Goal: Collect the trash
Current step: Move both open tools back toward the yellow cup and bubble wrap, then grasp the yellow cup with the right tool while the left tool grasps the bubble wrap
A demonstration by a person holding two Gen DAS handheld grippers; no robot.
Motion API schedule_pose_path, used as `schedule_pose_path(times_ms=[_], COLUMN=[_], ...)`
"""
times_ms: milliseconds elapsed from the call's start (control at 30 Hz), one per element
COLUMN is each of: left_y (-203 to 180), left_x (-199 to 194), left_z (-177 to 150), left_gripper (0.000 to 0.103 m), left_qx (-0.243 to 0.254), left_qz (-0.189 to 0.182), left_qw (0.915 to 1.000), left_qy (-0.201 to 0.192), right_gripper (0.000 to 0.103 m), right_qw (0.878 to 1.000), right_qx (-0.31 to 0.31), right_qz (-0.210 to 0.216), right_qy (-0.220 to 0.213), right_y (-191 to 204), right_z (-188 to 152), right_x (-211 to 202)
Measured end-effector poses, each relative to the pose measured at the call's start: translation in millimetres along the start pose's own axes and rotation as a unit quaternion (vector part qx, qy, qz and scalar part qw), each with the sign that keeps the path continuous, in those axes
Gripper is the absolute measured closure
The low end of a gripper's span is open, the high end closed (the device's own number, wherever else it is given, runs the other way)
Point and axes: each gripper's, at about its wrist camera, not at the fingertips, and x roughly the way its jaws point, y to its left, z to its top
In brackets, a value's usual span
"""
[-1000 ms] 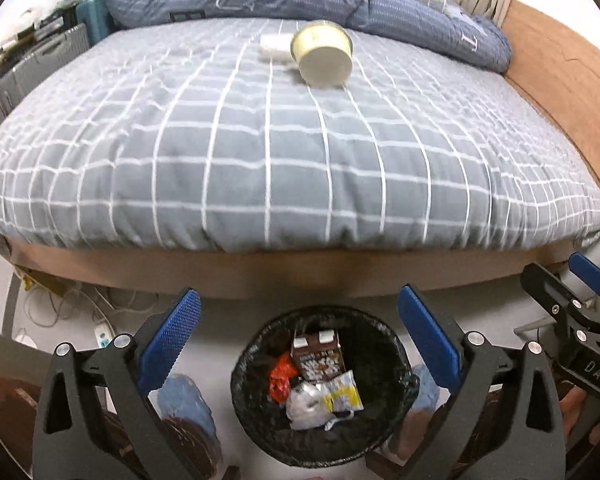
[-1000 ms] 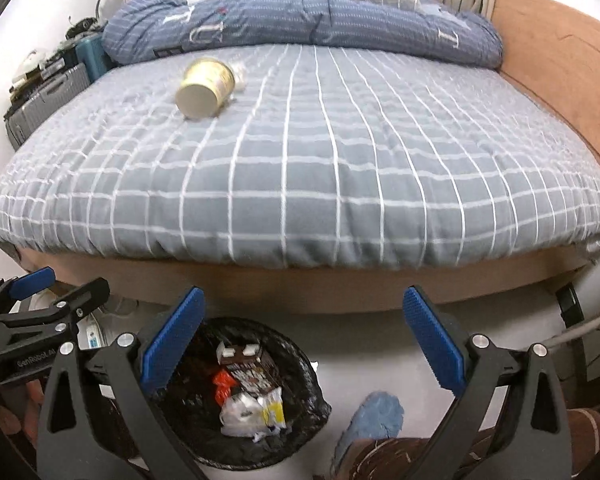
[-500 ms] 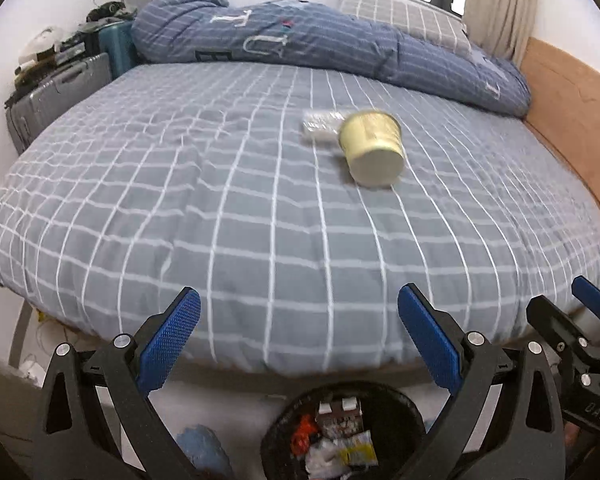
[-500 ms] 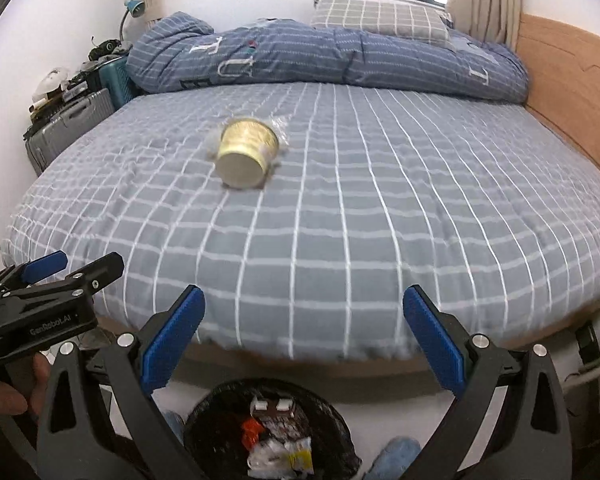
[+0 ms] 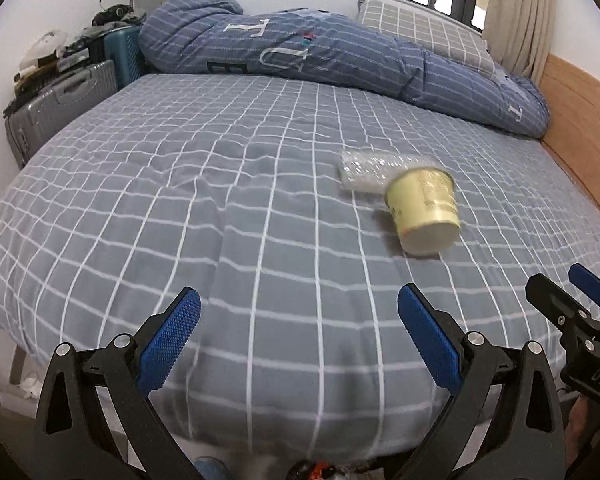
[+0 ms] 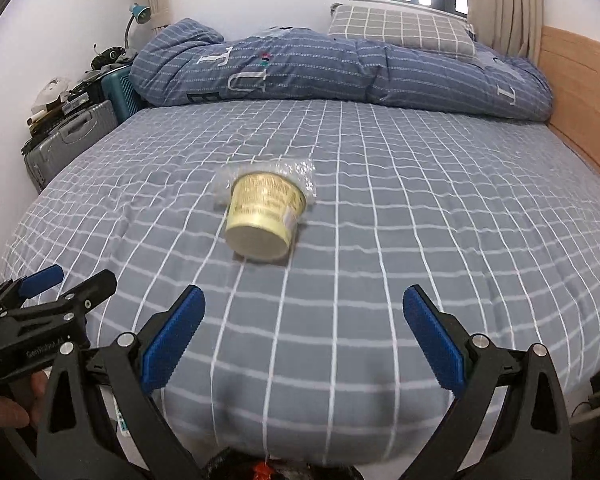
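**A:** so where's the trash at right now?

**B:** there's a pale yellow cup (image 6: 262, 220) tipped on its side on the bed (image 6: 420, 240), bottom facing the cameras. A crinkly clear plastic wrapper (image 5: 374, 170) sits right behind it, touching I think, bit blurry tbh.

**A:** grippers got anything?

**B:** nope. left gripper (image 5: 298, 334) is spread wide, nothing between the blue pads, hanging over the near edge of the bed. right gripper (image 6: 304, 330) same deal, wide and empty, with the cup ahead and slightly left of its centre.

**A:** anything else?

**B:** rolled-up blue quilt (image 6: 340, 72) and a checked pillow (image 6: 400, 30) at the far end, suitcases (image 5: 60, 100) by the wall.
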Motion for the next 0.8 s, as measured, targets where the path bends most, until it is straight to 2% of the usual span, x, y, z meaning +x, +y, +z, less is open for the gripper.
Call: schedule_pose_path(times_ms=[133,600,800], left_y=[6,22,29], left_x=[17,64,78], left_z=[19,62,71], left_gripper=[0.006,0.006,0.006], left_qx=[-0.001,0.011,0.008], left_qz=[0.005,0.028,0.03], left_qw=[1.0,0.9995,0.9995], left_qy=[-0.002,-0.005,-0.002], right_gripper=[0.008,0.008,0.018], right_qw=[1.0,0.999,0.998], right_qx=[-0.002,0.014,0.019], right_qz=[0.004,0.026,0.028], right_qy=[0.006,0.043,0.056], right_y=[8,19,21], right_z=[18,47,53], right_x=[26,98,118])
